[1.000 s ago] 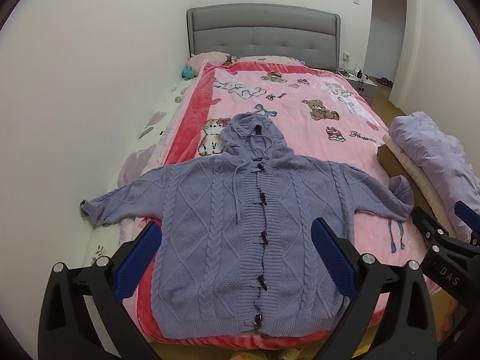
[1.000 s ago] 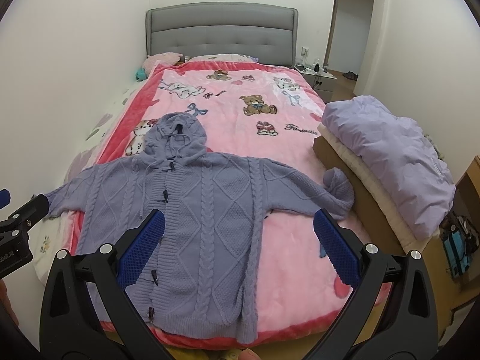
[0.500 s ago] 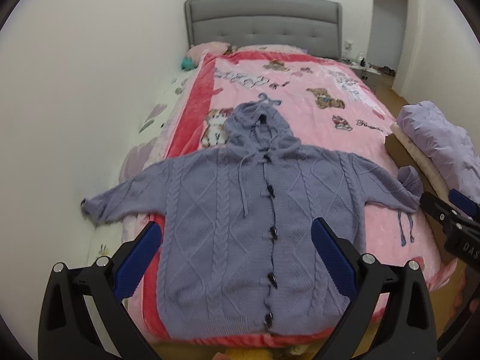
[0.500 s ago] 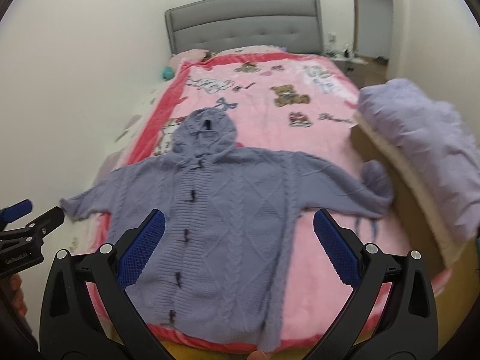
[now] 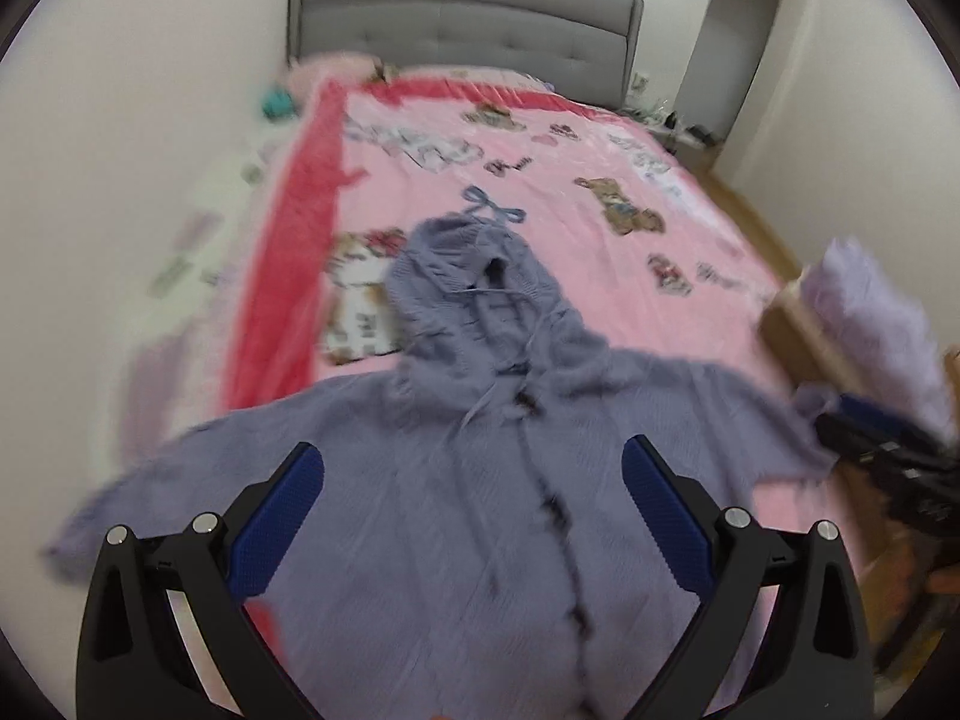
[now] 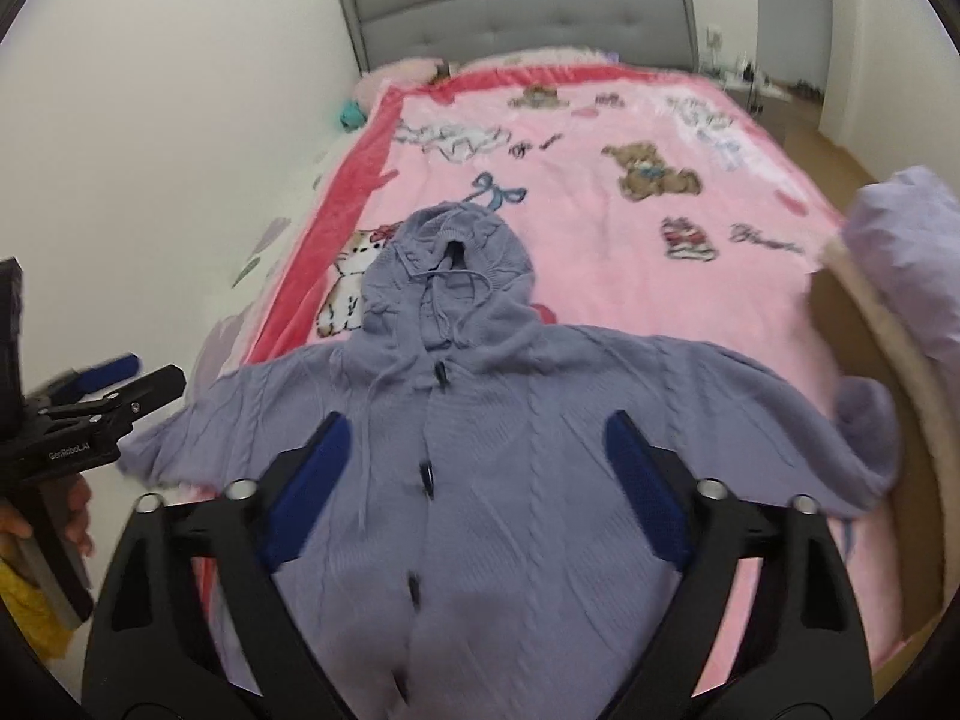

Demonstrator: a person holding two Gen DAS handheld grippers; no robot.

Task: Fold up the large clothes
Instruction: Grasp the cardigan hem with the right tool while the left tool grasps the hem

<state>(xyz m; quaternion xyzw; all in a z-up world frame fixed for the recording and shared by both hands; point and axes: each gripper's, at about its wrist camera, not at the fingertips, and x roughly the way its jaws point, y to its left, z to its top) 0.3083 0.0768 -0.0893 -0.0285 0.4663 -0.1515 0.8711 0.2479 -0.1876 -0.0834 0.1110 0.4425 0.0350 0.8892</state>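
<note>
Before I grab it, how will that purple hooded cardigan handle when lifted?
The cable-knit cardigan lies limp and flat on the pink blanket, so it will probably drape and sag. The thick knit looks fairly heavy and may stretch. Its loose drawstrings would likely dangle.

Bed [image 6: 774, 138] with grey tufted headboard [image 6: 522, 12] filled frame centre. Pink cartoon-print blanket [image 6: 600, 228], red-bordered, covered it. A lavender hooded knit cardigan [image 6: 510, 420] lay flat on the blanket in lower centre, sleeves spread, hood toward headboard. Pink pillow [image 6: 396, 75] and small teal item [image 6: 351, 114] lay upper left.
</note>
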